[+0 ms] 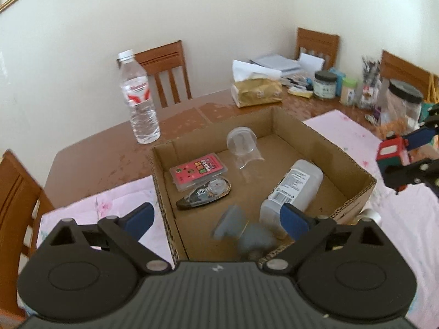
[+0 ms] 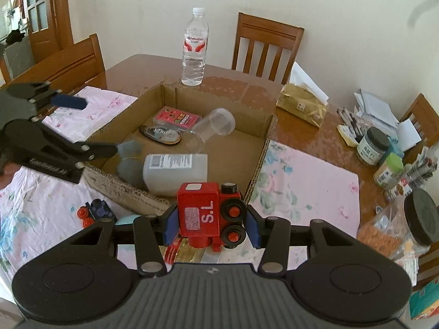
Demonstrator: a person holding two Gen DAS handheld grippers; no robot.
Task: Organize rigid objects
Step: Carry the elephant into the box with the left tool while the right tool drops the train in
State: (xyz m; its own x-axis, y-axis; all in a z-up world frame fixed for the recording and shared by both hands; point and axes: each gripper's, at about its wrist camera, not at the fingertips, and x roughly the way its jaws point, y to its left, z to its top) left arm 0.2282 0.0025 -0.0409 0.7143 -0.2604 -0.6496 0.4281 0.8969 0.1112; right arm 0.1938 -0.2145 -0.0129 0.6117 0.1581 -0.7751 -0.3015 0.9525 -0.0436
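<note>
The right tongs (image 2: 210, 226) grip a red toy train (image 2: 208, 215) just outside the cardboard box's (image 2: 260, 148) near corner on the desk (image 2: 225, 82). The left tongs (image 1: 218, 219) gape empty above a blurred grey object (image 1: 241, 229) inside. Next, likely carry the train over the wall and release.

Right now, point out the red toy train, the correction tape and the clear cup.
red toy train (image 2: 204, 215), right wrist view, on its red side panel.
correction tape (image 1: 205, 193), left wrist view, on its clear body.
clear cup (image 1: 242, 144), left wrist view, on its side wall.
</note>
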